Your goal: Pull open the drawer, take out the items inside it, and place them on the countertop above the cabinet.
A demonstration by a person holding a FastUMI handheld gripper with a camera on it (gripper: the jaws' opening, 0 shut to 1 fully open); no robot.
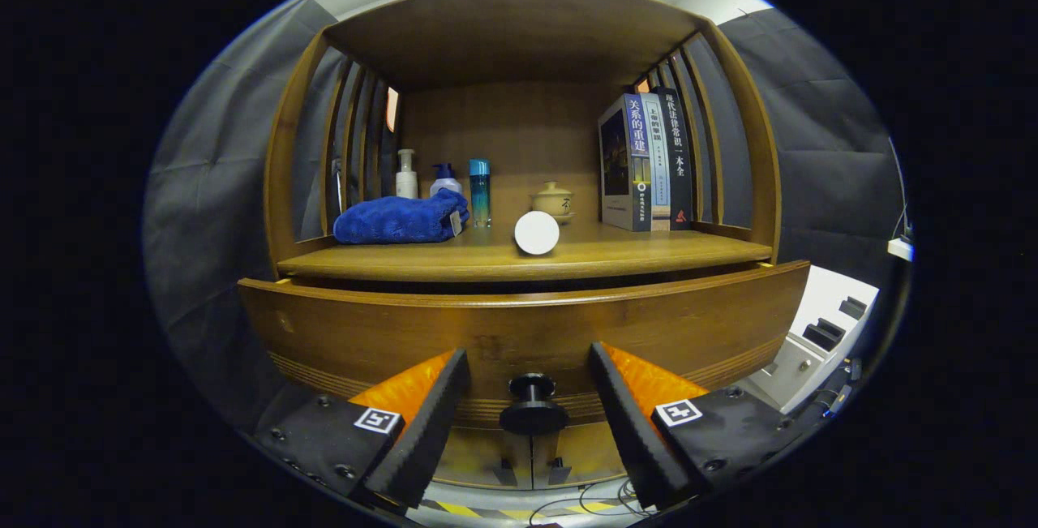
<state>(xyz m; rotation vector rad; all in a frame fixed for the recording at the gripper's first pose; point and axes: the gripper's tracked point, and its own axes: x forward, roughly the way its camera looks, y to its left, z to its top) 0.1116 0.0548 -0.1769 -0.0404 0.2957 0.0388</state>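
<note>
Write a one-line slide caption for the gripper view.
Open gripper straddles the drawer knob without touching it, below a countertop holding a towel, bottles and books.

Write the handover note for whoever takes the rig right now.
Tongs: open, fingers either side of the drawer knob, not pressing it.
Drawer: front stands slightly out from under the countertop; inside is hidden.
Countertop holds a blue towel, bottles, a white round thing, a lidded cup and books.
Done: little, drawer barely open.
Left: close on the knob, pull the drawer out, lift its items onto the countertop.
</note>
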